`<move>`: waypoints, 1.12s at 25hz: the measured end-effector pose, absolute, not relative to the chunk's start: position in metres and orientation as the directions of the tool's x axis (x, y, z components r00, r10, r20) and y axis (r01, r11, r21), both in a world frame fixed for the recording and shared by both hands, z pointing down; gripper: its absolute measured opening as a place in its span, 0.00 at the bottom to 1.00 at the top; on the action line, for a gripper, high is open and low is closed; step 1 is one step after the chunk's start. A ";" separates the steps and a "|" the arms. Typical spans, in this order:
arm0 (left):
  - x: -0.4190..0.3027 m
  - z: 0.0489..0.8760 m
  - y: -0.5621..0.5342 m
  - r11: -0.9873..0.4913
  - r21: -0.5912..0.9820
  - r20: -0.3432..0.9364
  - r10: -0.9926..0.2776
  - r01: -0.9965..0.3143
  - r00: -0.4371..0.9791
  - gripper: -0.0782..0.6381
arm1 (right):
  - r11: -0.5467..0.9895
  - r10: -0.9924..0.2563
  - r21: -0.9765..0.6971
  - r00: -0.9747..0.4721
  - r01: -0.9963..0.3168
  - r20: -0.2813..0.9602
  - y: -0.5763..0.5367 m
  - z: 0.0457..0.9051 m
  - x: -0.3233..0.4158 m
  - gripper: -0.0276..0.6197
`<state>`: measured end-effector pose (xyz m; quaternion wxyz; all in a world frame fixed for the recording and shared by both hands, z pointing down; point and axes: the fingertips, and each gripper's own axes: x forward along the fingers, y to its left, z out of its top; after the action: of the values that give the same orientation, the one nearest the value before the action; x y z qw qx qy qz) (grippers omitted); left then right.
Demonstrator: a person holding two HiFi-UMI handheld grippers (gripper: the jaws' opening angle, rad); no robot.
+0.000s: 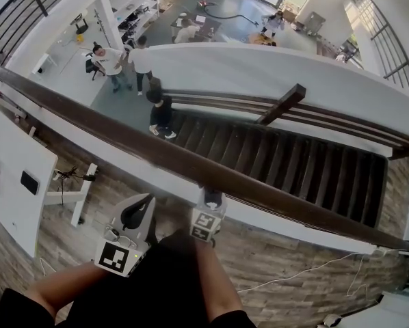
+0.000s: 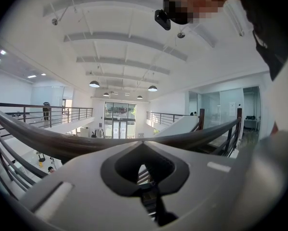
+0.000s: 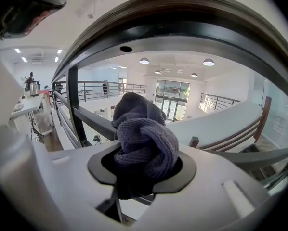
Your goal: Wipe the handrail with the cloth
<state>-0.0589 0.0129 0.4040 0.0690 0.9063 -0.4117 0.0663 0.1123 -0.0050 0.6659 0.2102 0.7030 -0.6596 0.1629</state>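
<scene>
Right gripper point(image 1: 210, 197) sits at the near side of the handrail point(image 1: 191, 166), jaws clamped on the cloth point(image 3: 144, 136), a grey wad bulging out past the tips. In the right gripper view the rail arcs just above the wad; I can't tell if they touch. Left gripper point(image 1: 146, 202) hangs to the left and nearer me, jaws together on nothing, clear of the rail.

The risks, as I read them. The cloth is bunched into a knot, so I'd expect only a small patch to meet the wood, and hard plastic may scrape the rail if I press at the wrong angle. The bigger worry is the drop. Beyond the rail it's open air down to the stairs point(image 1: 280, 162) and the floor, with people point(image 1: 161, 111) standing below. If the wad catches on the wood and tugs free, it could go over the far side and be out of reach.

Writing: none I can read. The cubes show black-and-white square markers only, and I see no brand on the cloth or the rail.
</scene>
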 end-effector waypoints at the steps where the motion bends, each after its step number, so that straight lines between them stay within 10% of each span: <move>1: -0.058 0.404 0.015 -0.651 0.069 0.180 -0.738 -0.756 0.651 0.11 | -0.036 -0.859 0.080 0.072 -0.996 0.507 -0.005 0.666 0.112 0.27; 28: -0.010 0.390 0.039 -0.643 0.028 0.162 -0.753 -0.766 0.638 0.11 | -0.033 -0.836 0.005 0.030 -0.999 0.548 0.006 0.662 0.151 0.27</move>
<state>-0.0100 0.0386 0.3903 0.0469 0.9038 -0.4200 0.0679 0.1515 0.0058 0.6620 0.2006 0.6890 -0.6660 0.2039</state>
